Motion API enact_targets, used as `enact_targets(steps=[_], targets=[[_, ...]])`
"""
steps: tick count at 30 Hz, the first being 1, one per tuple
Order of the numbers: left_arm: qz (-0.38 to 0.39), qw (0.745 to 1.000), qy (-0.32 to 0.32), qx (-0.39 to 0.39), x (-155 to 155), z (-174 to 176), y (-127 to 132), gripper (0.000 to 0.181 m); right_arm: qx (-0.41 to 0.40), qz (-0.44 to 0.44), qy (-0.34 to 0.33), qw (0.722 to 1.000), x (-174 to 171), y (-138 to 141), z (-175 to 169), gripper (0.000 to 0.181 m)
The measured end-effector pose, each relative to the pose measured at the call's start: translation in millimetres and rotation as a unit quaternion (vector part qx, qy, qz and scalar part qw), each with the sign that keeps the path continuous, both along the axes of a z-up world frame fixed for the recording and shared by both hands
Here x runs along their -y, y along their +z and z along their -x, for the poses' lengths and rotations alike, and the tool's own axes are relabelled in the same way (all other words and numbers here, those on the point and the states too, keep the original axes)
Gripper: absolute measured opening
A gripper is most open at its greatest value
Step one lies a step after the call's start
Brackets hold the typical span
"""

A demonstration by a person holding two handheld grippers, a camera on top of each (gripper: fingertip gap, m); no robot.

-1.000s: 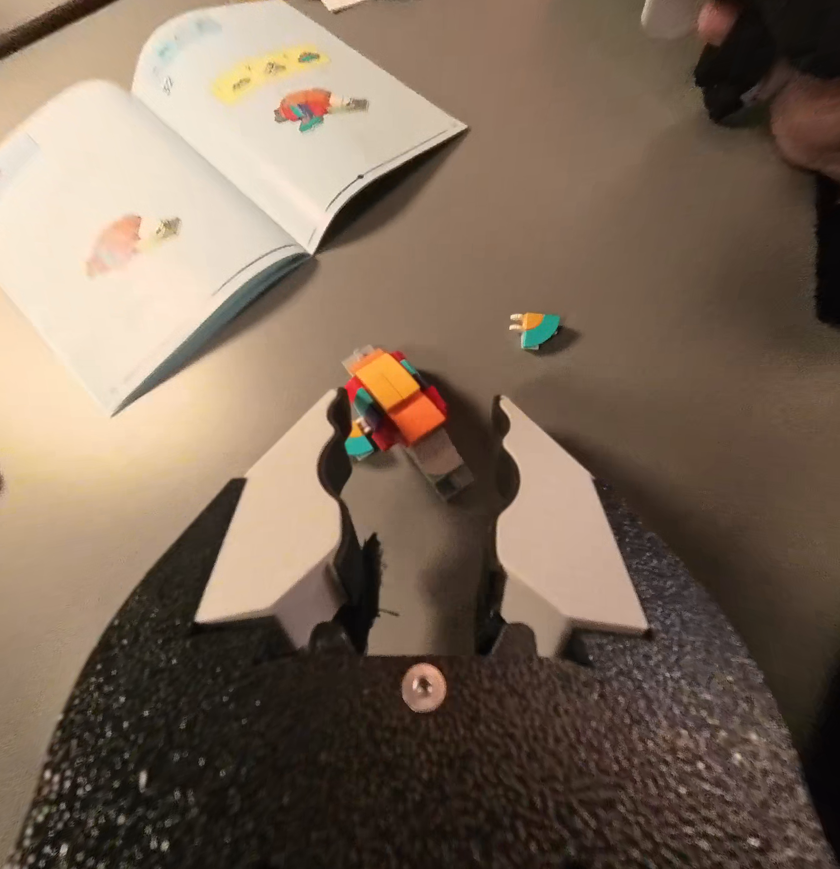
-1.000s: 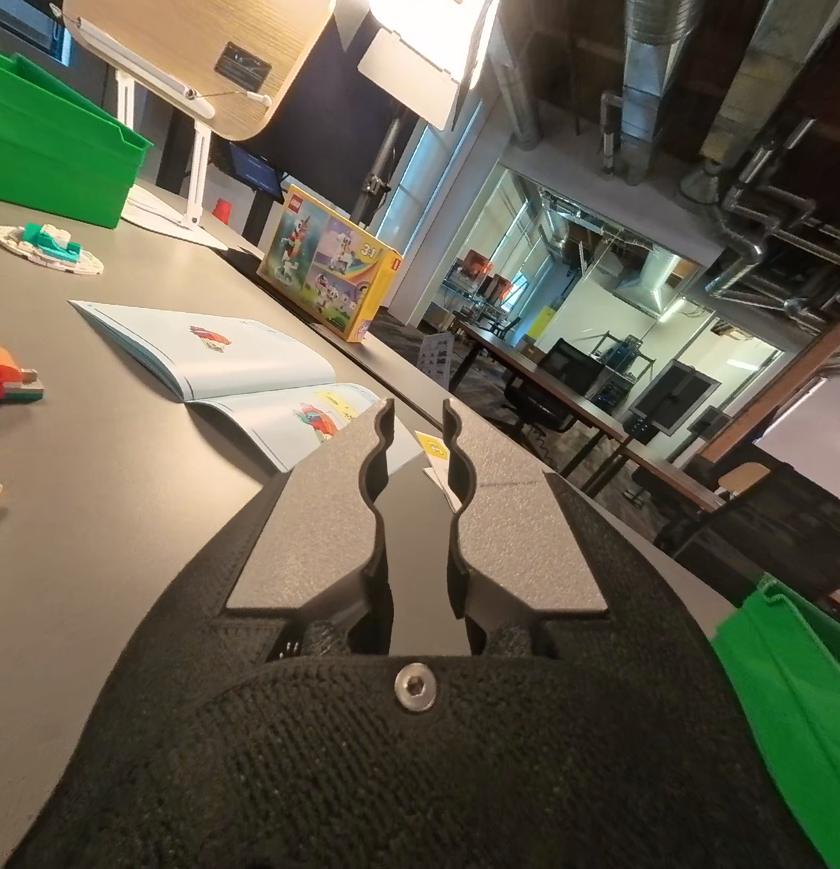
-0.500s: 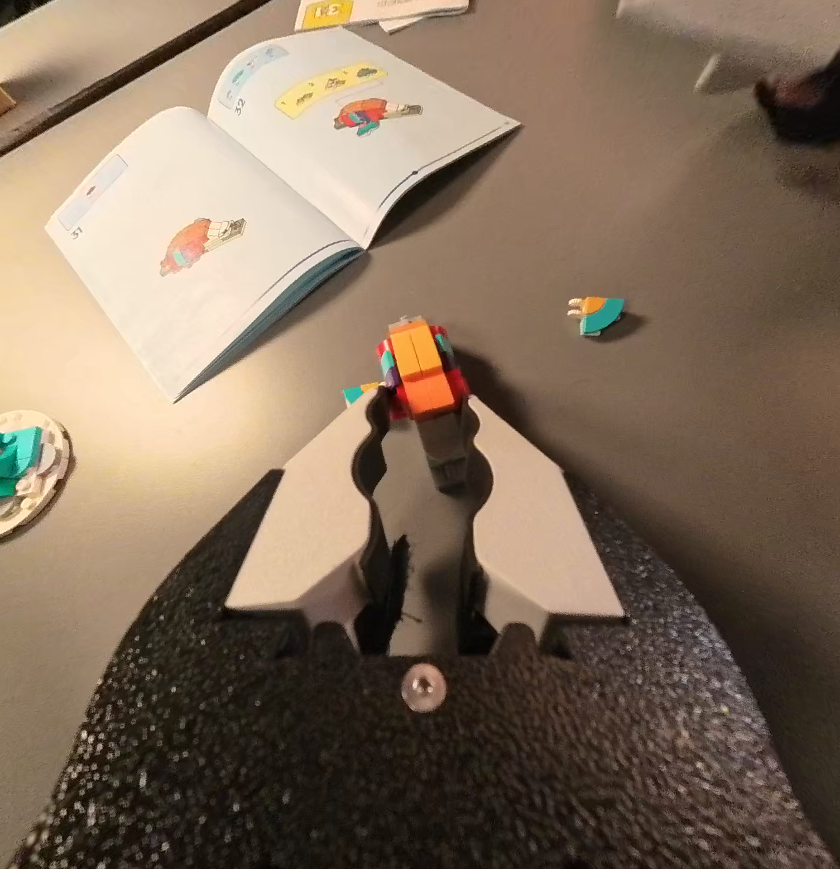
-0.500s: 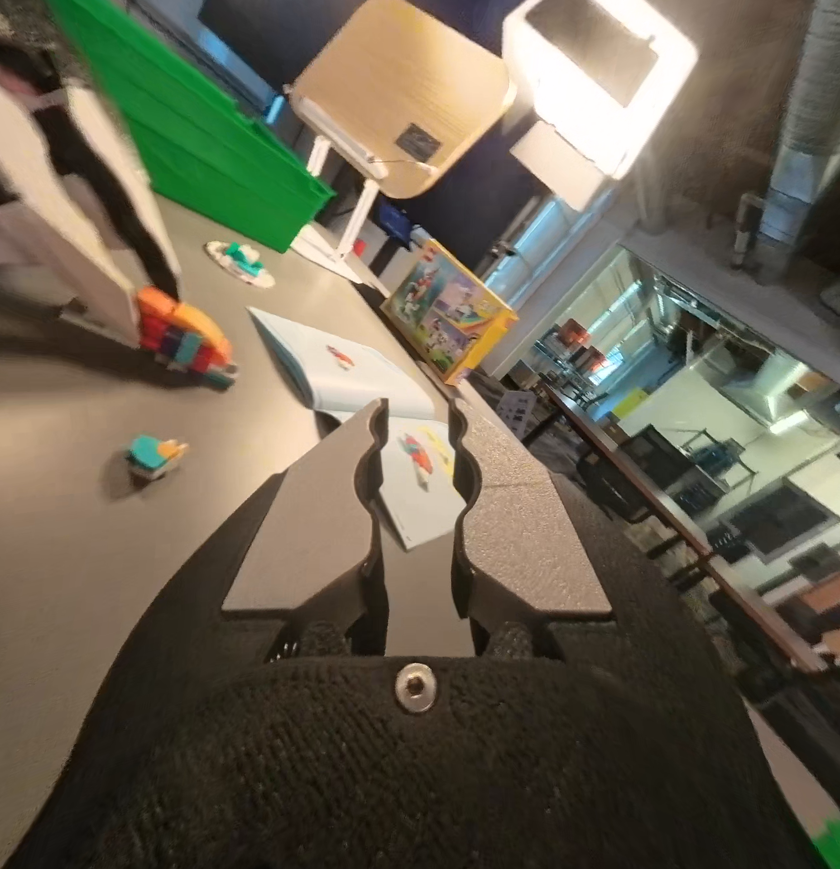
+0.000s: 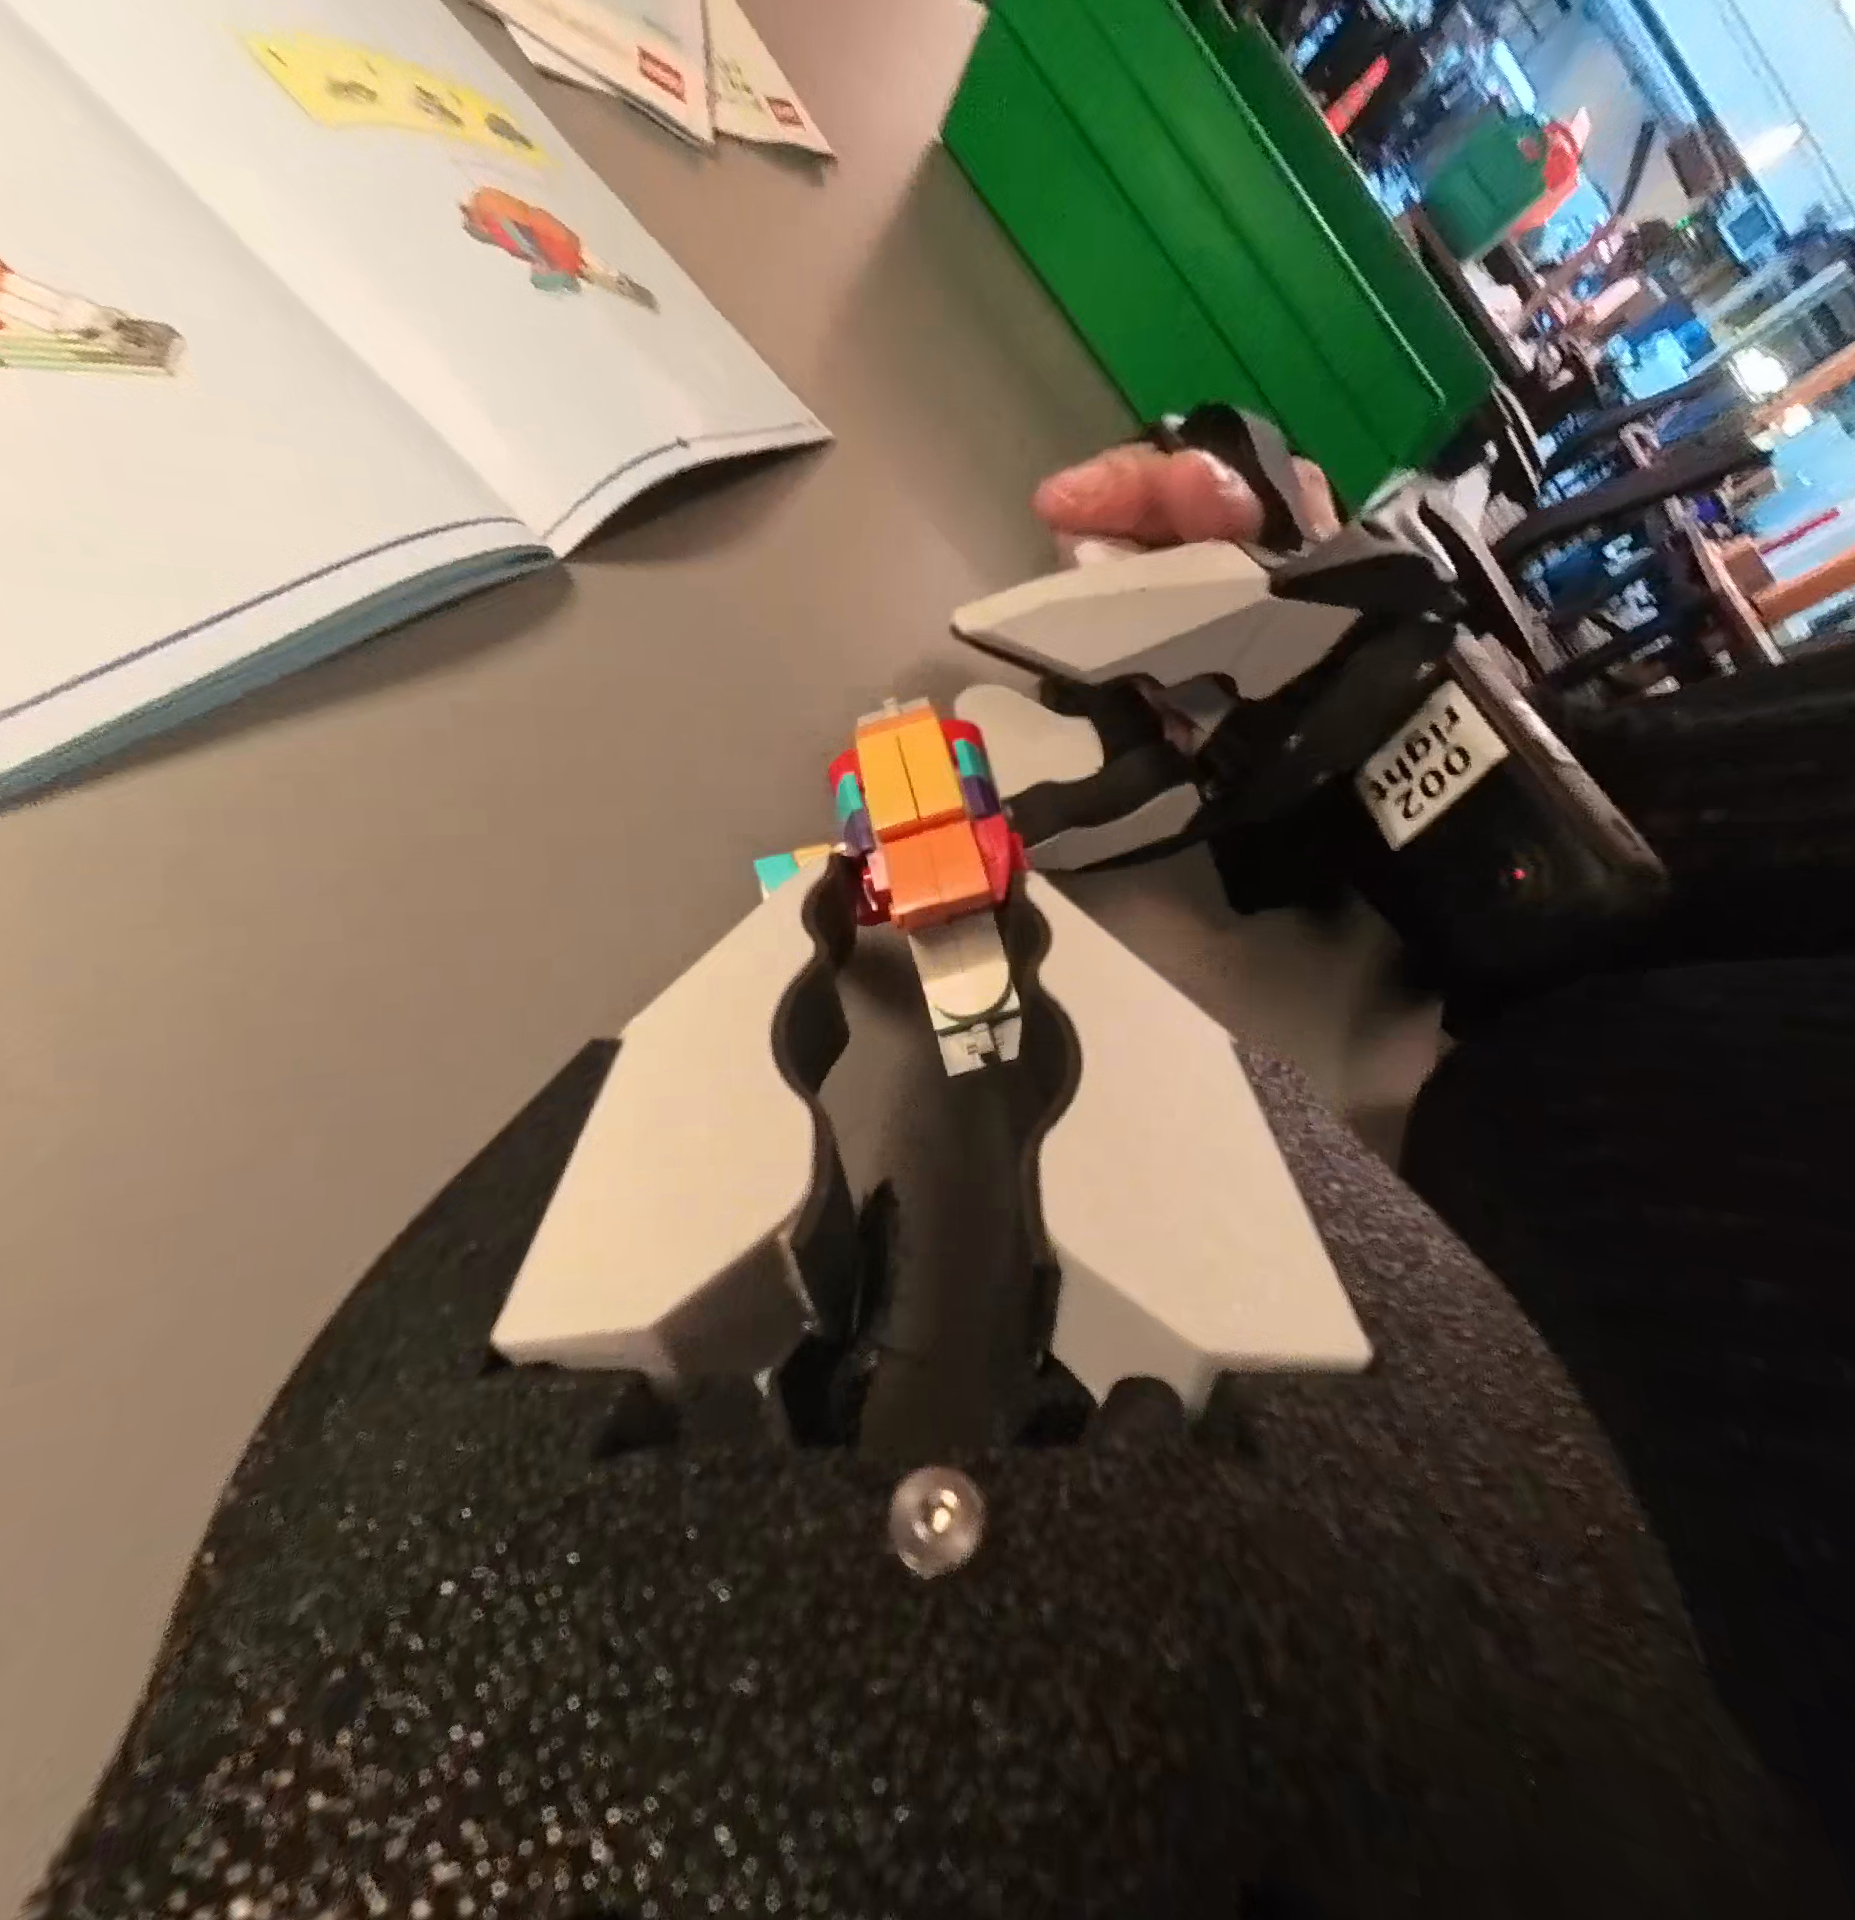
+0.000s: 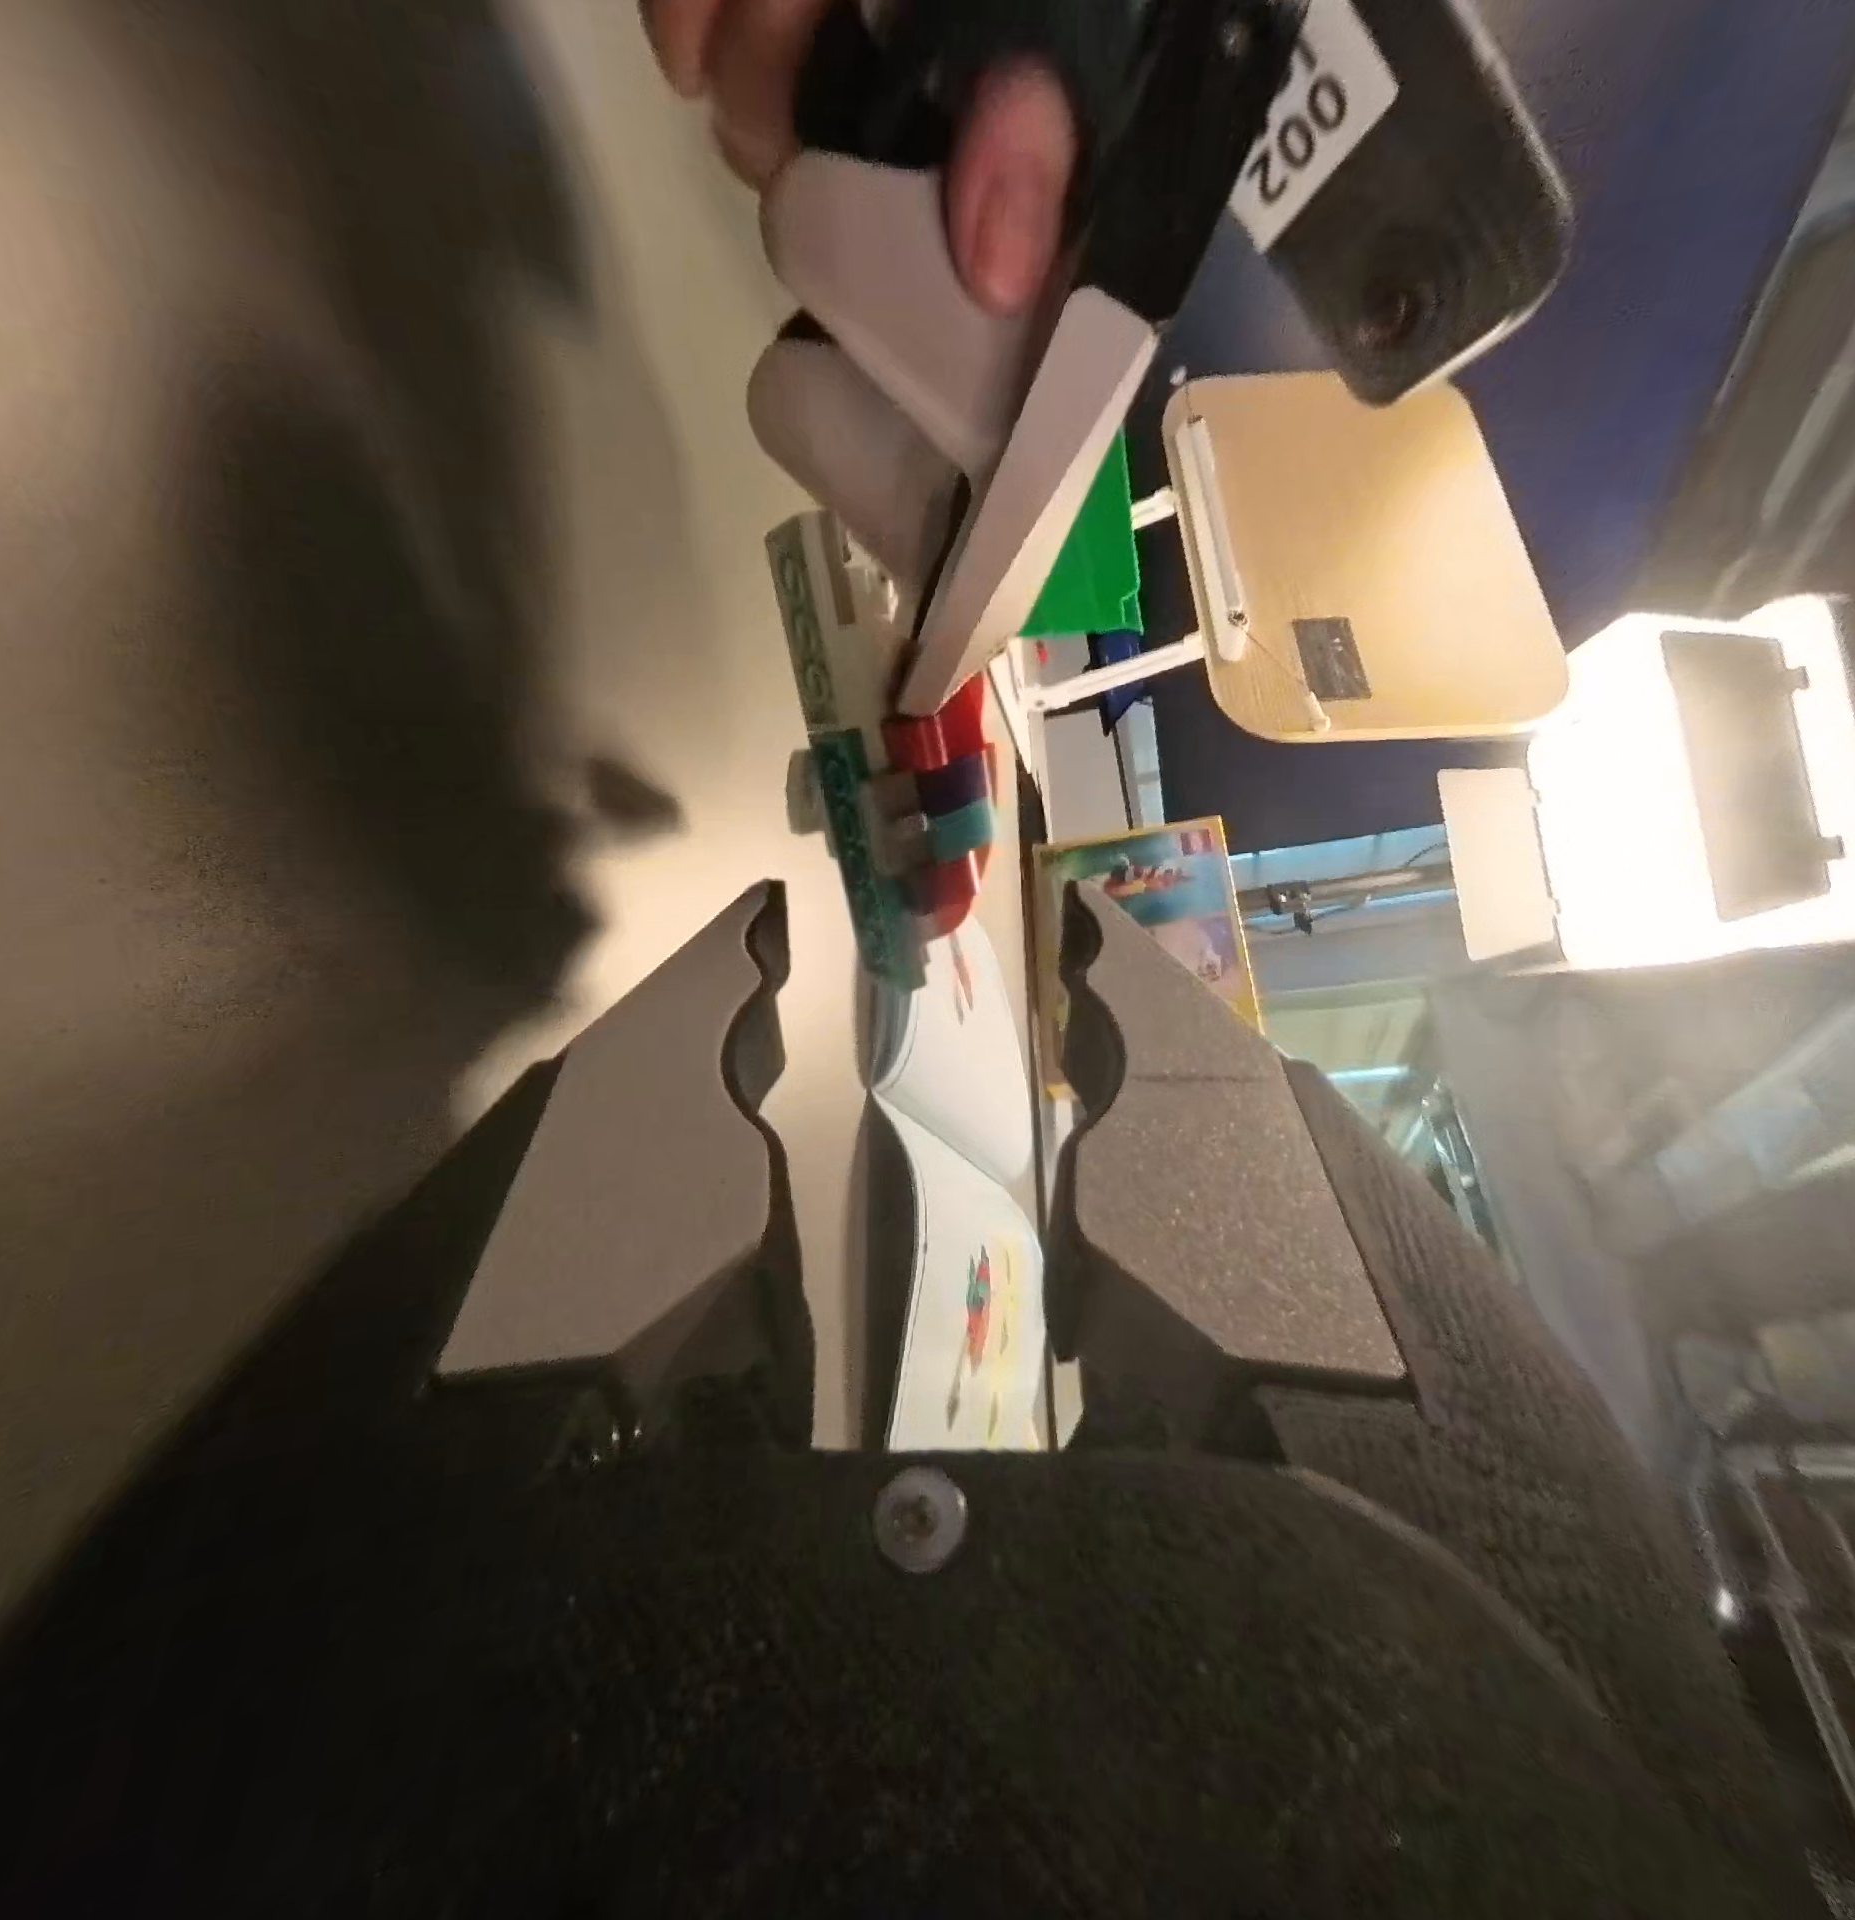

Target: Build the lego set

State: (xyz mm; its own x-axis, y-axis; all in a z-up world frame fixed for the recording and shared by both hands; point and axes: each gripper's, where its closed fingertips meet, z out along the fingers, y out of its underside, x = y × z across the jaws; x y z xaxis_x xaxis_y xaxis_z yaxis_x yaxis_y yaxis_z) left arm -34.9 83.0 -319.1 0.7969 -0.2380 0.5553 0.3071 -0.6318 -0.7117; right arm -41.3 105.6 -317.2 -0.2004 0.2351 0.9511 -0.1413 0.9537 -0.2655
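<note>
My left gripper is shut on the lego model, an orange, red, teal and purple body with a grey tail that points back between my fingers. In the right wrist view the model shows its green underside, and one left finger presses on its red end. My right gripper is open and rolled on its side. Its fingertips stand on either side of the model's near end without touching it. In the left wrist view the right gripper comes in from the right, close to the model.
An open instruction booklet lies on the grey table at the left, with leaflets behind it. A green bin stands at the back. The right wrist view shows the lego box and a bright lamp. Less than 4 cm separates the two grippers' tips.
My left gripper closed on the model and turned with it. My right gripper swung round from facing the room, rolled on its side, opened and came up to the model.
</note>
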Motion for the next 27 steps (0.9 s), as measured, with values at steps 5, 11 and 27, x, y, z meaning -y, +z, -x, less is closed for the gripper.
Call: enact_targets(steps=[5,11,27], targets=[[-0.016,0.999,-0.049,0.006,5.4,-13.2,6.5,0.028,-0.003,0.014,0.023,1.000,10.5,2.2,0.1,0.032],[-0.111,0.991,-0.042,-0.056,-1.5,-12.2,26.2,0.070,0.034,0.090,0.001,0.995,0.9,0.8,0.1,0.030],[-0.251,0.792,-0.092,-0.549,-20.0,-14.6,5.8,0.069,0.090,0.177,0.017,0.980,4.3,-1.3,-6.1,0.030]])
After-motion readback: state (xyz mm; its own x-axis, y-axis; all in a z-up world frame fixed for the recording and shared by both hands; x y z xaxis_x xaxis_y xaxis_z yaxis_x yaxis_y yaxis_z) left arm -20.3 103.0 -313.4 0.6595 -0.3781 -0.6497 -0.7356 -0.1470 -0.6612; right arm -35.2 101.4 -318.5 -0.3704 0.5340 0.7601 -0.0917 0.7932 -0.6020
